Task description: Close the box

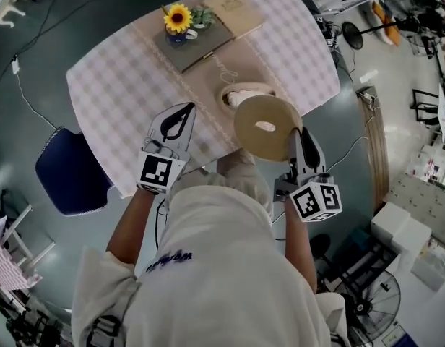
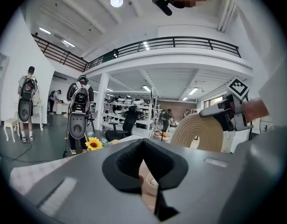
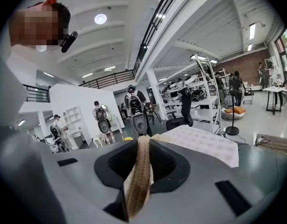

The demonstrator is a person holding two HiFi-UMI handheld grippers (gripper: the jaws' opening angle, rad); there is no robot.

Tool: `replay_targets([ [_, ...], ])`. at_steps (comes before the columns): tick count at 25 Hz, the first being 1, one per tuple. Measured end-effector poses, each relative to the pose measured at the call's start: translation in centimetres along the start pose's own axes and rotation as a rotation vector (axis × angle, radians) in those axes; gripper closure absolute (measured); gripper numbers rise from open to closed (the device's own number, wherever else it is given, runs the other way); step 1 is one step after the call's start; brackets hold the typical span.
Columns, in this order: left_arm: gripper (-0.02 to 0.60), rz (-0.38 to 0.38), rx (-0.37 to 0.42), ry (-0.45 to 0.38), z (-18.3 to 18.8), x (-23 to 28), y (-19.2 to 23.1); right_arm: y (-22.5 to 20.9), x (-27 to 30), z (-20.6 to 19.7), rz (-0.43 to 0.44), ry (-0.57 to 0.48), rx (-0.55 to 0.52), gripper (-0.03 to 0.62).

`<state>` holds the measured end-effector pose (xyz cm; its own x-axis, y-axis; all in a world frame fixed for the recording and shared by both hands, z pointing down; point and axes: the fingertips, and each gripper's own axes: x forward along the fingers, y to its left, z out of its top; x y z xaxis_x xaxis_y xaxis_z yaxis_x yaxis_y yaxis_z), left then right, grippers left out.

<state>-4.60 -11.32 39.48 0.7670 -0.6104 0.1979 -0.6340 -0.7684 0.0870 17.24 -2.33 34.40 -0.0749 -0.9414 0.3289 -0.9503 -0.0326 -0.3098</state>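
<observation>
A round woven box [image 1: 240, 92] stands open on the checked tablecloth [image 1: 121, 92], with something pale inside. Its flat round woven lid [image 1: 262, 127] hangs tilted just in front of and to the right of it, above the table's near edge. My right gripper [image 1: 295, 134] is shut on the lid's rim; the rim [image 3: 139, 181] runs straight up between its jaws. In the left gripper view the lid [image 2: 199, 132] shows at the right. My left gripper [image 1: 188, 108] hovers left of the box, jaws together with nothing held [image 2: 143, 146].
A sunflower in a small cup [image 1: 178, 18] rests on a grey book [image 1: 201, 43] at the far side, beside a tan book [image 1: 237, 13]. A blue chair [image 1: 71, 172] stands at the table's left. People with backpack rigs [image 2: 78, 115] stand beyond.
</observation>
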Motion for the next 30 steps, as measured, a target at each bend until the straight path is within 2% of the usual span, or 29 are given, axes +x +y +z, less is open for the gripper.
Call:
replay_targets([
  [5, 0.580, 0.055, -0.058, 0.002, -1.0, 0.8, 0.7, -0.1, 2.9, 0.1, 0.037, 0.026, 0.012, 0.514],
  [17, 0.580, 0.069, -0.080, 0.083, -6.0, 1.4, 1.7, 0.7, 8.4, -2.2, 0.063, 0.076, 0.056, 0.514],
  [24, 0.580, 0.045, -0.112, 0.123, -8.5, 4.0, 0.9, -0.6, 11.4, -3.4, 0.059, 0.089, 0.098, 0.514],
  [30, 0.580, 0.063, -0.140, 0.152, -11.1, 6.3, 1.5, -0.6, 12.7, -4.3, 0.061, 0.103, 0.106, 0.514],
])
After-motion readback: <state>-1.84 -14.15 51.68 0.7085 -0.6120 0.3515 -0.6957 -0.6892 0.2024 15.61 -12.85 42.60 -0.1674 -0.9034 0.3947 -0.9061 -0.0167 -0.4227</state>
